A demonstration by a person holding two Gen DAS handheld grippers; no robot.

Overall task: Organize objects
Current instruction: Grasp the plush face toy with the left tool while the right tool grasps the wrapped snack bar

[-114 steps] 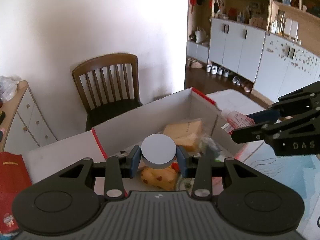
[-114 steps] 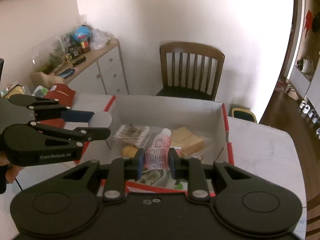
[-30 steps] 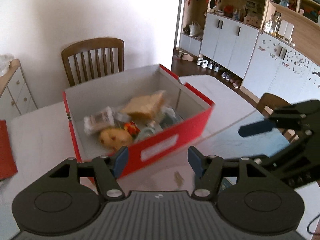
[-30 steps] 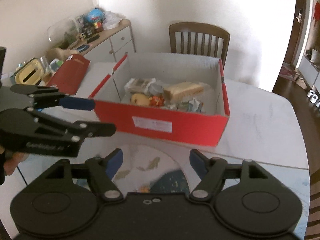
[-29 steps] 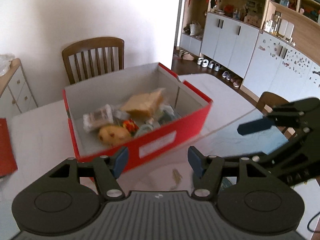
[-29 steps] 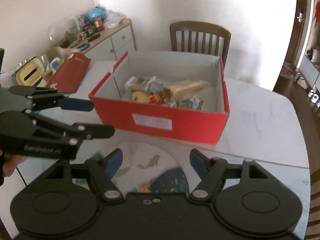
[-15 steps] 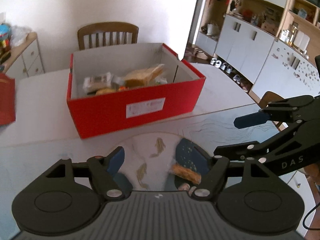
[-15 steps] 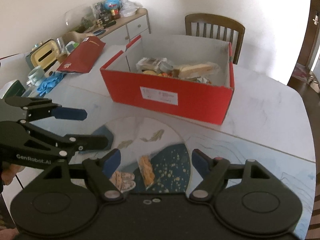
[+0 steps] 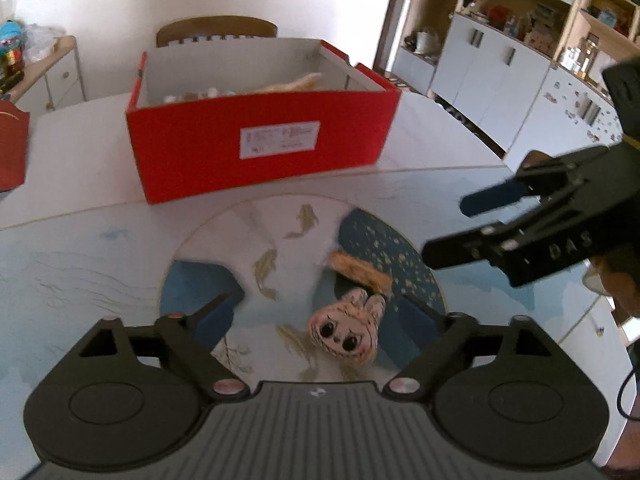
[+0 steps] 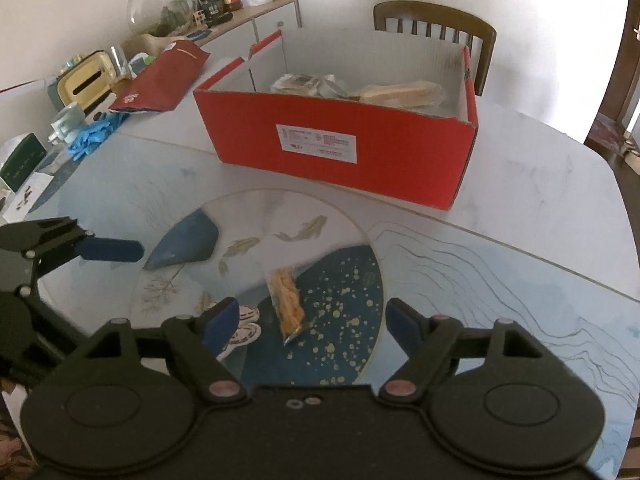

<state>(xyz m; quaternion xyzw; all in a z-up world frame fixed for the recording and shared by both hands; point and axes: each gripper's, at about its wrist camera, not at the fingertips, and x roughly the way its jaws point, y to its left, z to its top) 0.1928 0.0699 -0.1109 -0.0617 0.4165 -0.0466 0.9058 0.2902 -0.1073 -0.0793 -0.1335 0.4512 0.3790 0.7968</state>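
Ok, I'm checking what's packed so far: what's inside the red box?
Over the red box rim show a tan wrapped packet and a pale crinkled packet. The front wall hides the floor and anything lower.

The box (image 10: pixel 372 148) looks like matt red cardboard with a white paper label; its inner walls are plain pale card. The mat (image 10: pixel 480 280) is smooth and glossy, with printed fish. The snack (image 10: pixel 287 300) sits in clear, shiny plastic wrap. The toy (image 9: pixel 346 334) looks soft and matt. The chair (image 10: pixel 436 16) is dark varnished wood.
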